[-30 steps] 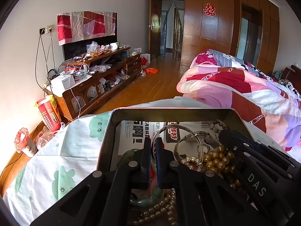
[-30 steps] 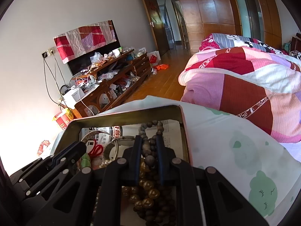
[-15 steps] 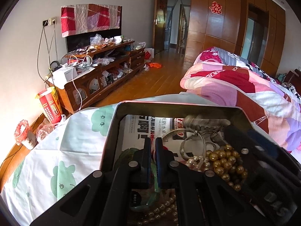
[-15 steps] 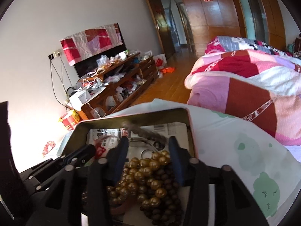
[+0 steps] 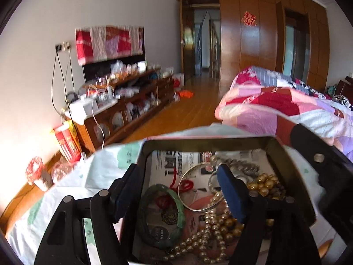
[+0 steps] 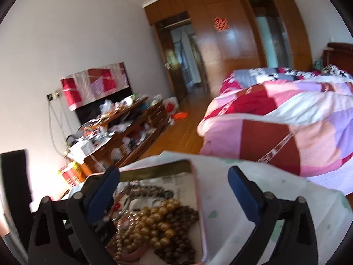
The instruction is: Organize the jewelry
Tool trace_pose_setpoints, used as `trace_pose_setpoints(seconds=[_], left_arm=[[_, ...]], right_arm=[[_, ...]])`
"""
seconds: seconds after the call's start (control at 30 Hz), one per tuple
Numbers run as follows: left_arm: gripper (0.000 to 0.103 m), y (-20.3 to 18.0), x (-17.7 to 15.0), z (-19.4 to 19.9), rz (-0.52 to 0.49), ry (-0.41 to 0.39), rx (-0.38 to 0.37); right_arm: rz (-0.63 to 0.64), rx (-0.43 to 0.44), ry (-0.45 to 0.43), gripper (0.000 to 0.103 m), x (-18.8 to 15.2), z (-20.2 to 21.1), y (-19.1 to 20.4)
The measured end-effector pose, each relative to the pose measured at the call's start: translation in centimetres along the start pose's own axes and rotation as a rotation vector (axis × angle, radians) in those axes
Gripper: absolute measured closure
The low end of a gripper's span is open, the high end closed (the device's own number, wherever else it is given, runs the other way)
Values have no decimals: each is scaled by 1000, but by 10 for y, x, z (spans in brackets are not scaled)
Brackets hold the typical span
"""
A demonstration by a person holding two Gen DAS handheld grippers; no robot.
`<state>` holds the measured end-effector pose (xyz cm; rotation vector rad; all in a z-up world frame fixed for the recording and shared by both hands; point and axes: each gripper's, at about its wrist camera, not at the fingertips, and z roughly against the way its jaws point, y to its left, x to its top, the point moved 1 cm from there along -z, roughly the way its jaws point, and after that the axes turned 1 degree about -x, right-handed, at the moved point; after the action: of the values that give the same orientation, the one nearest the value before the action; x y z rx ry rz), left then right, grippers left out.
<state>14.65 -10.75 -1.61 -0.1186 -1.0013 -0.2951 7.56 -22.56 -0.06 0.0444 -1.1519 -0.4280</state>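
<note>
Hand-held gripper point(image 5: 178, 192) opening, glossy round beads point(image 5: 262, 185), metal tin point(image 5: 207, 142)

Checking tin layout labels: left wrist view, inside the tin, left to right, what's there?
Green bangle → red cord → silver bangle → gold beads, all in the tin.

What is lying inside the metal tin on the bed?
Inside the tin: a green bangle, a silver bangle, golden beads, dark wooden beads, a red cord, all lying on printed paper. The heap hides what is beneath it.
</note>
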Motion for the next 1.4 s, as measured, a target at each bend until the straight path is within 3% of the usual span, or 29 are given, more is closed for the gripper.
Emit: trace_pose_setpoints(seconds=[0.2,0.47,0.87,1.17,1.4], left_arm=[[29,1,-7,15,-16,-1,5],[29,7,-24,49,-22,-41,28],[29,19,-55,96,27,-93,46],[29,19,-67,123,25,-176,58],[29,19,-69,125,25,-186,65]], right_arm=[[-24,-33,18,0,-1,1,-7],[48,-72,51,0,-14,25,-6],[108,-111,-11,0,-34,78,-9],[86,-84,-134,0,-39,113,-7],[130,-86,-191,0,-46,127,0]])
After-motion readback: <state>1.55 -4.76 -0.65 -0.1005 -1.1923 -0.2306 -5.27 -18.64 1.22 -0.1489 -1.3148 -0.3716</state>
